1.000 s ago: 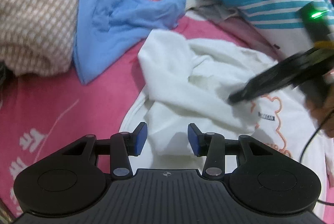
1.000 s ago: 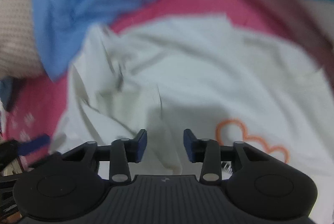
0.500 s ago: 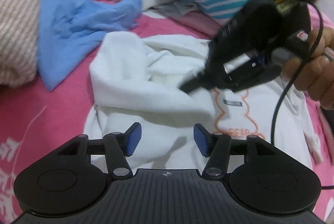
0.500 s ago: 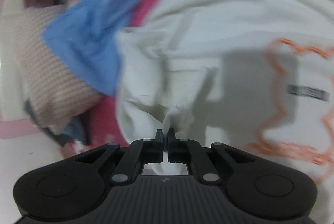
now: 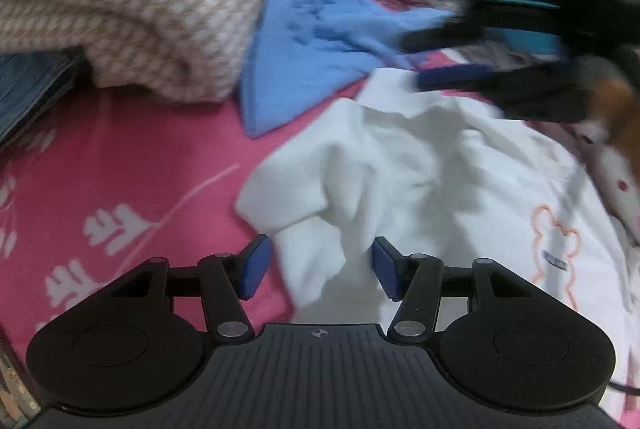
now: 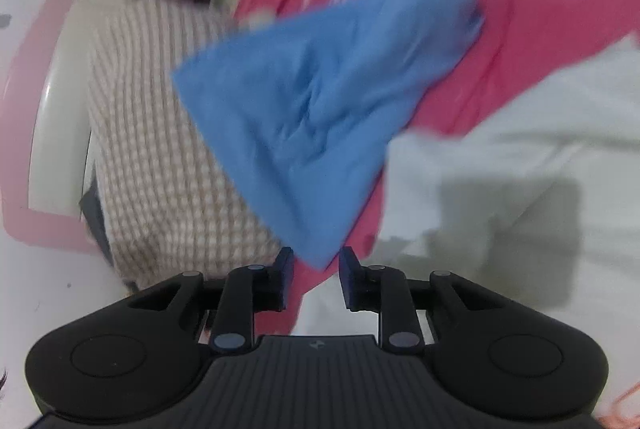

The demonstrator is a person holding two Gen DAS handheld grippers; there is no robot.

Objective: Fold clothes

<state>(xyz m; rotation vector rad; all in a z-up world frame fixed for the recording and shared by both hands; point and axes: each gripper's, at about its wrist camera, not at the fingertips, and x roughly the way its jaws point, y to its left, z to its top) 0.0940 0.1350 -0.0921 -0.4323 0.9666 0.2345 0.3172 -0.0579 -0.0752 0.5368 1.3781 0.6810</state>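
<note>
Here the left tool [image 5: 318, 271] stands half open over a white garment [image 5: 420, 181], gripping nothing. The right tool [image 6: 316, 279] is opening, empty, above the blue cloth [image 6: 320, 109].

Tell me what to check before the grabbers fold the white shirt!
1. White shirt lying flat: not ok, it is bunched and wrinkled on the pink sheet.
2. Left gripper ready to grab: ok, open, with a flap of the shirt between its pads but not pinched.
3. Right gripper empty: ok, its jaws are opening and nothing is between them.
4. Blue cloth clear of the shirt: cannot tell, its edge comes right up to the shirt.
5. Sharp view: not ok, both pictures are blurred.
</note>
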